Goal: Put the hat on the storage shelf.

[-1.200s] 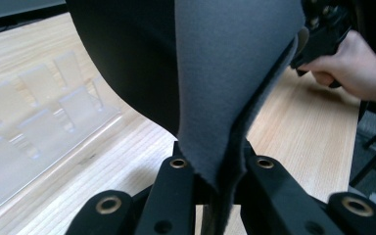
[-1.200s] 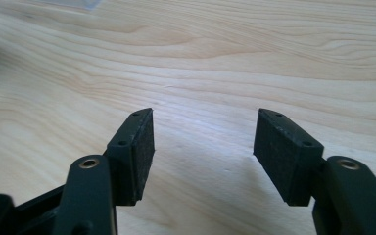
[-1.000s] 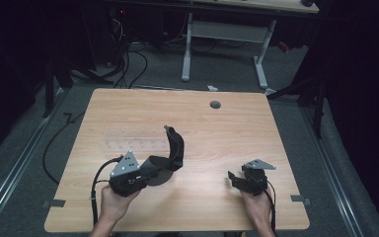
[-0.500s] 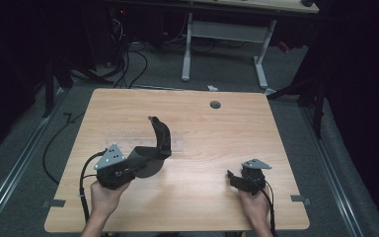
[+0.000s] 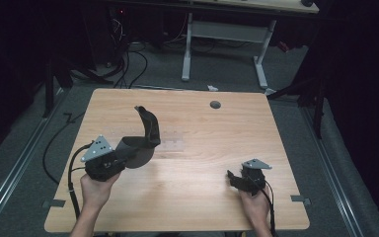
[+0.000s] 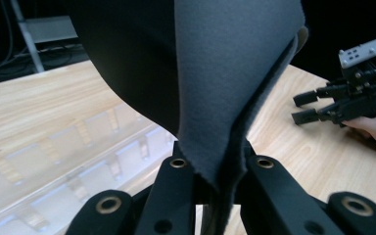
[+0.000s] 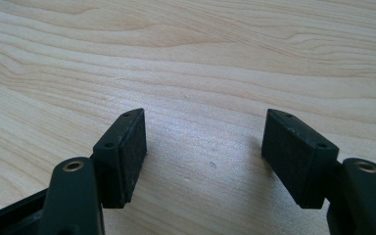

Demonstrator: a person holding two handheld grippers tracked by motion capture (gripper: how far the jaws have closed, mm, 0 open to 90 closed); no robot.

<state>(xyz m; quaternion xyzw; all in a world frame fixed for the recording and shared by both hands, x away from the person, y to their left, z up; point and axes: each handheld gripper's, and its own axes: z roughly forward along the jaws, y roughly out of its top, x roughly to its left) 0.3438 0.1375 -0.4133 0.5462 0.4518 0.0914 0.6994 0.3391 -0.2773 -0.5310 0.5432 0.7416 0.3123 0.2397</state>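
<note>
Grey felt piece (image 5: 145,136), dark and curved, is pinched between the closed jaws of the left gripper (image 5: 121,157) and stands up off the wooden table (image 5: 187,197), its upper end curling over toward the table's far side. Compared with a second ago, the left gripper and the felt now sit further left and further from the small round hole (image 5: 215,104) near the table's far edge, and a little higher. In the left gripper view the felt (image 6: 225,88) rises straight out of the clamped jaws. The right gripper (image 5: 238,180) is well apart from the felt, close to the table's near right corner, where it was before. Its jaws have just been opening and now stand wide over bare wood, nothing between the pads (image 7: 133,147).
</note>
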